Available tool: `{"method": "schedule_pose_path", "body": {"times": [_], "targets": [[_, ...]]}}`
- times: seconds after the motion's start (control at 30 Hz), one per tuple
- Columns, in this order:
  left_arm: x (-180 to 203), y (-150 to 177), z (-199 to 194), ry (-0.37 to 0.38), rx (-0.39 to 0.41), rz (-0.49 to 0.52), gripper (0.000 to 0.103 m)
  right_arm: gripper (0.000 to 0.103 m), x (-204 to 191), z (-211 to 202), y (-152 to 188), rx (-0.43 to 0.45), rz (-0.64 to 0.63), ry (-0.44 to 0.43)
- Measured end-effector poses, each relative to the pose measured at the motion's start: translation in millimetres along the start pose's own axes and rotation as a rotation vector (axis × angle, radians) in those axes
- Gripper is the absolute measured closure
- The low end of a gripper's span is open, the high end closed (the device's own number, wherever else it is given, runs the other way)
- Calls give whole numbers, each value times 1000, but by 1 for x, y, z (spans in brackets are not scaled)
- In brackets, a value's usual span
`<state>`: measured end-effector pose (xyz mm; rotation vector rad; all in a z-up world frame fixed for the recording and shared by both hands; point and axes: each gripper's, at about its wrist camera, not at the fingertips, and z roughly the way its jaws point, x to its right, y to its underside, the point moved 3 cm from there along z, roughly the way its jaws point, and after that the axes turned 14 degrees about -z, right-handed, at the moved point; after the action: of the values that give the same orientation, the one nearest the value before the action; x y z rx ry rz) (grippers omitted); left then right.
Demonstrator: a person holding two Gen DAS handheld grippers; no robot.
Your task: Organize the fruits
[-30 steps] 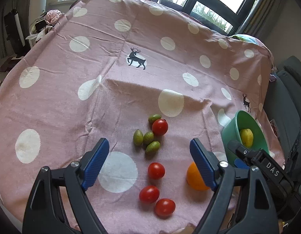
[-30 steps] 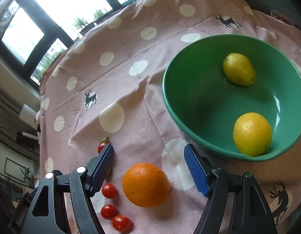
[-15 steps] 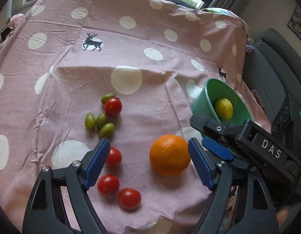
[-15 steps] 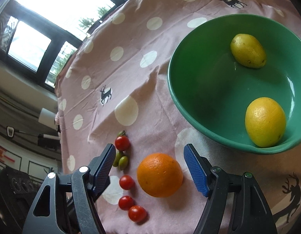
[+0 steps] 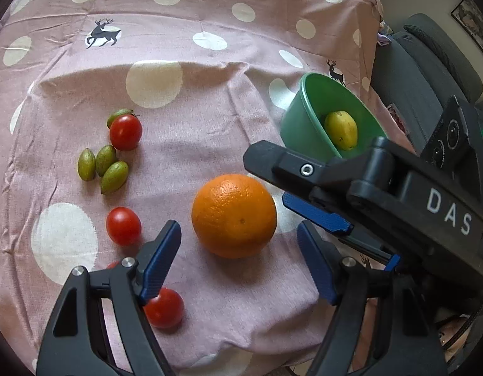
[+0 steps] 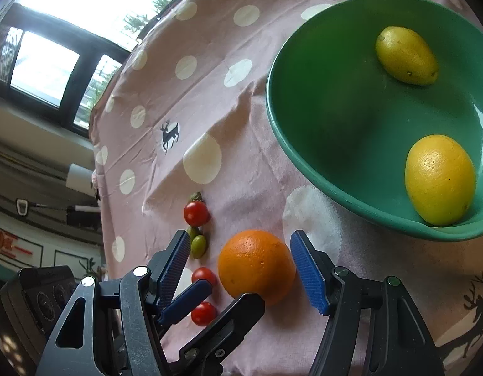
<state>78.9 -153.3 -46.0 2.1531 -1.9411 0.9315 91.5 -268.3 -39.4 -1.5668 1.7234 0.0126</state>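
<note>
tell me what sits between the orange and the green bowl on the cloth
In the right wrist view, only bare pink cloth lies between the orange and the green bowl; the right gripper's blue finger hangs over it.

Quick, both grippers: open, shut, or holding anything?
Left gripper: open, jaws just been closing, holding nothing; orange lies ahead of its fingertips.
Right gripper: open, jaws just been closing around the orange, not gripping yet.

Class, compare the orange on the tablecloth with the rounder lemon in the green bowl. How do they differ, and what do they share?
Colour: the orange is deep orange; the lemon is bright yellow.
Shape: the orange is nearly round; the lemon is oval.
Place: the orange lies on the pink spotted tablecloth, between the pads of the right hand-held gripper; the lemon lies inside the green bowl.
Shared: both have dimpled peel.
</note>
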Motion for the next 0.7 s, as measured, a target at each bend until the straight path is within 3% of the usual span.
{"method": "schedule_pose_path", "body": {"times": [0.27, 0.5, 0.6, 0.7], "targets": [[-10, 1, 7, 1, -38, -31, 27, 34, -3, 10, 2, -56, -40, 19], [-10, 3, 13, -15, -66, -38, 39, 34, -6, 17, 4, -91, -90, 40], [-10, 3, 16, 14, -82, -44, 45, 34, -6, 20, 5, -100, -100, 47], [-11, 3, 16, 20, -81, -41, 46, 34, -5, 21, 5, -100, -104, 52]]}}
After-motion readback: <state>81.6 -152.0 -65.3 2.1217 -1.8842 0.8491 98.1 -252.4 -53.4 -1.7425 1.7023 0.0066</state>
